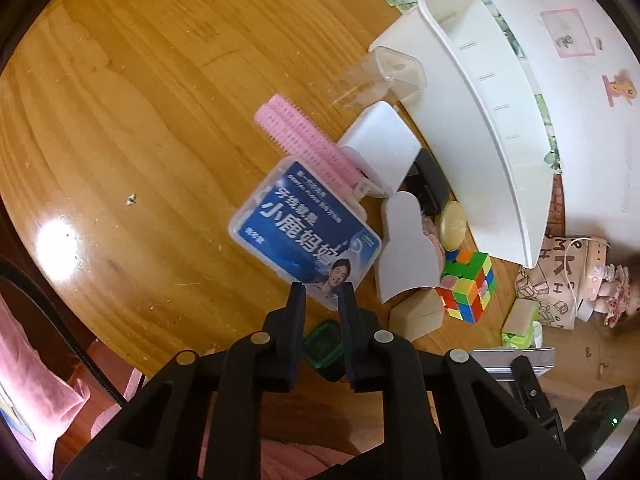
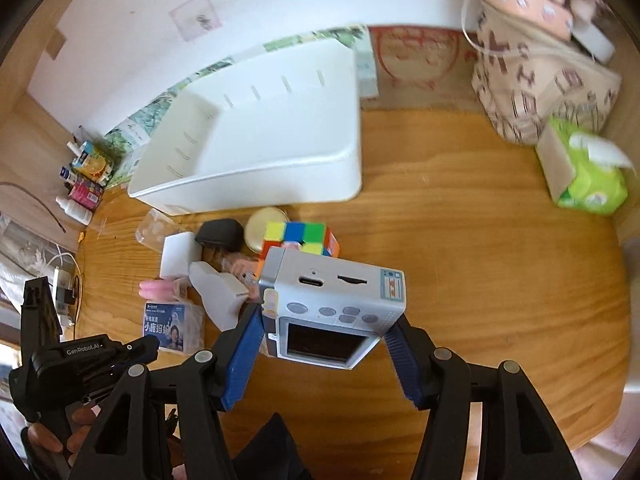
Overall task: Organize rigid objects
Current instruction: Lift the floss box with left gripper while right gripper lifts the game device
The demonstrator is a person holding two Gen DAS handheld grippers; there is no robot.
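Note:
My left gripper [image 1: 322, 290] is shut on the near edge of a clear floss-pick box with a blue label [image 1: 304, 236], held above the wooden table [image 1: 140, 140]; the box also shows in the right wrist view [image 2: 170, 328]. My right gripper [image 2: 326, 320] is shut on a light blue toy camera [image 2: 334, 308], its screen facing me, held above the table [image 2: 480, 260]. A white bin [image 2: 260, 152] stands behind a pile of items; it also shows in the left wrist view [image 1: 480, 112].
The pile holds a colour cube [image 2: 300, 236], pink hair rollers [image 1: 296, 140], a white block [image 1: 384, 144], a grey-white piece [image 1: 408, 248], a black object [image 2: 220, 234], a round tin [image 2: 260, 228]. A green tissue pack [image 2: 584, 176] and patterned bag [image 2: 536, 80] stand at right.

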